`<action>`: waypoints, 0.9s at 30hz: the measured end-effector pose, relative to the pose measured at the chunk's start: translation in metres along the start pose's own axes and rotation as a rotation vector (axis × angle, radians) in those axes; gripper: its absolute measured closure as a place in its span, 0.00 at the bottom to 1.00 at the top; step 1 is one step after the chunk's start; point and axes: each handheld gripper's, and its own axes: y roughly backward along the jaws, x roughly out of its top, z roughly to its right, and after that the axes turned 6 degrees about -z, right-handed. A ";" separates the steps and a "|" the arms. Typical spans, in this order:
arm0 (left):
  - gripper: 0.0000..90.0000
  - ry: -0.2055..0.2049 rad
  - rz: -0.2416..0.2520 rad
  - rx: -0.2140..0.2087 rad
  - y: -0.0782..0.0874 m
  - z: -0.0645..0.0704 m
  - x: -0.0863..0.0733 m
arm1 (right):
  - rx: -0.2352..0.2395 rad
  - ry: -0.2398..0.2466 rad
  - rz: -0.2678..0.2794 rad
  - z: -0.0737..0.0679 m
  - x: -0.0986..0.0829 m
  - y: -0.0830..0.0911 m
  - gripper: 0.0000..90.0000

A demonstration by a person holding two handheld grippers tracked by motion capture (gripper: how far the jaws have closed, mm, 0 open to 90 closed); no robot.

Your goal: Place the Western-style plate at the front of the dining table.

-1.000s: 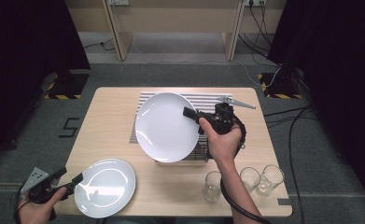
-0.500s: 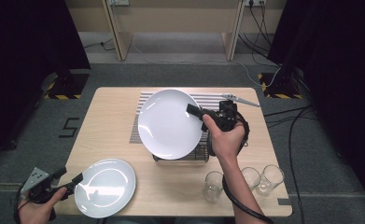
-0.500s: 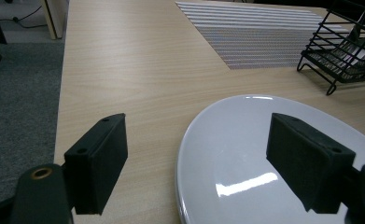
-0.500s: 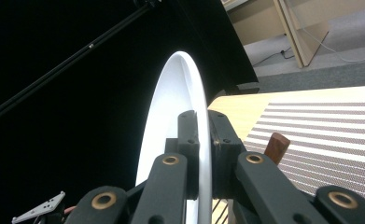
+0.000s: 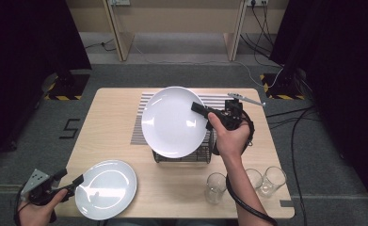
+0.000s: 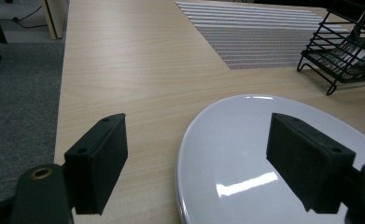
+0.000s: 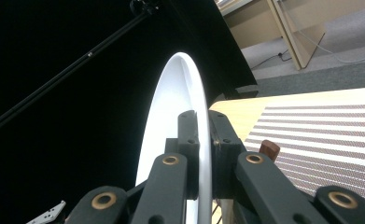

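The right gripper is clamped on the rim of 1 white plate held on edge directly above the wire rack, while the left gripper, jaws apart, straddles the edge of the second plate lying flat.

High view looks down from above on the whole table; left gripper view sits low, close over its surface; both share the striped mat.

You are at a light wood table on a grey carpet floor. Black curtains hang on 2 sides.
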 end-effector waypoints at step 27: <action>0.22 -0.001 -0.002 0.002 0.000 0.000 0.000 | -0.009 -0.041 0.032 0.011 0.010 0.008 0.95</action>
